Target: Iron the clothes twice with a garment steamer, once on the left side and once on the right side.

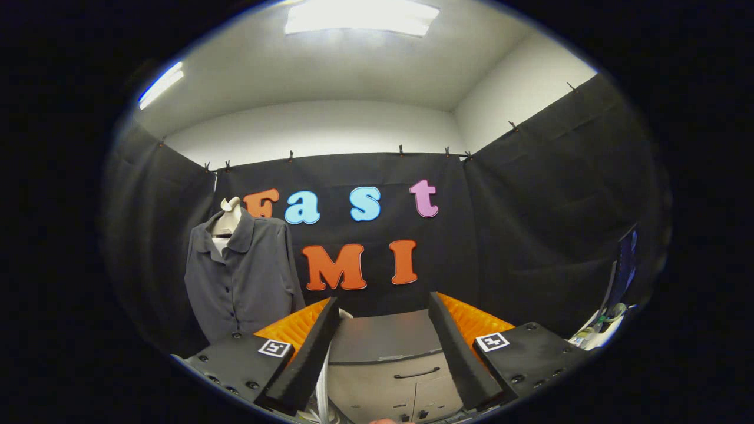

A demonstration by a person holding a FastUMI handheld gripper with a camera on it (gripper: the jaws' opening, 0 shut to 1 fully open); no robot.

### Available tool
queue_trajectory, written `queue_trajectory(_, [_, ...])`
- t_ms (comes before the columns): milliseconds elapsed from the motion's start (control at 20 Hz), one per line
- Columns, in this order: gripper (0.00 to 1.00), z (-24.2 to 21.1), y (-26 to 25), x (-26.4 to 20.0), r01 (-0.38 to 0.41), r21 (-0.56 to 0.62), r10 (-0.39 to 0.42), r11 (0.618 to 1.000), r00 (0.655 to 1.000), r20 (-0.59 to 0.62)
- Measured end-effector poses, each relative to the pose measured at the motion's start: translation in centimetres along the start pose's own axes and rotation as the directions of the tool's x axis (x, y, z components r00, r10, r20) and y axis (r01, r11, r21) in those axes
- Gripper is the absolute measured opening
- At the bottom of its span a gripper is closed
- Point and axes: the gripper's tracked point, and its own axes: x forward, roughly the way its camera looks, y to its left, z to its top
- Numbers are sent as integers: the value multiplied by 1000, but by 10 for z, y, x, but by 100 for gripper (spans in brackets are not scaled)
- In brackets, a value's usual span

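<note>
Gripper (383, 353) up close with fingers spread wide and gripping nothing, grey cabinet (389, 377) with a dark top showing between them, grey shirt (244, 274) hanging on a mannequin form beyond and left of the fingers against the black cloth wall (530, 224), white ceiling with a light panel (362, 16) overhead, steamer not something I can pick out

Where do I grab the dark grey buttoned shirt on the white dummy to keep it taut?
Probably the sleeve nearest the claw, pinched from its outer side: the dark grey shirt hangs upright facing you, and that sleeve drops free along its edge. The claw is open, a grey cabinet between its fingers.
</note>
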Motion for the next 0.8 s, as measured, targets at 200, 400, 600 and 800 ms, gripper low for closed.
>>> queue_trajectory(200, [98, -7, 25, 53, -112, 33, 113, 993, 993, -33])
queue_trajectory(400, [98, -11, 58, 103, -161, 28, 162, 987, 985, -63])
queue_trajectory(600, [98, -13, 92, 170, -154, -15, 152, 988, 984, -93])
queue_trajectory(800, [97, -44, 118, 255, -155, -28, 146, 988, 967, -208])
